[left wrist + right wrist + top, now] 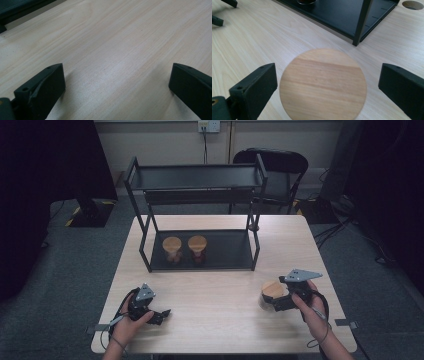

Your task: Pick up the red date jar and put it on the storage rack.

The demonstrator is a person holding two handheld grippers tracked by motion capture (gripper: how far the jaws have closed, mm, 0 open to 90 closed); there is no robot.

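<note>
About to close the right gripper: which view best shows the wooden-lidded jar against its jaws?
The right gripper view: the jar's round wooden lid sits between the open jaws, gaps both sides. The high view shows the jar small beside the right gripper.

We see a jar (270,295) with a round, pale wooden lid (323,84) standing upright on the light wood table, near its right front corner. The lid is flat, shows fine horizontal grain, and sits closed on top. From the high view the body beneath looks clear, though its contents are too small to make out. The jar stands well apart from the black shelf unit behind it. It sits between the spread jaws of the right gripper (276,301), with a gap on each side.
</note>
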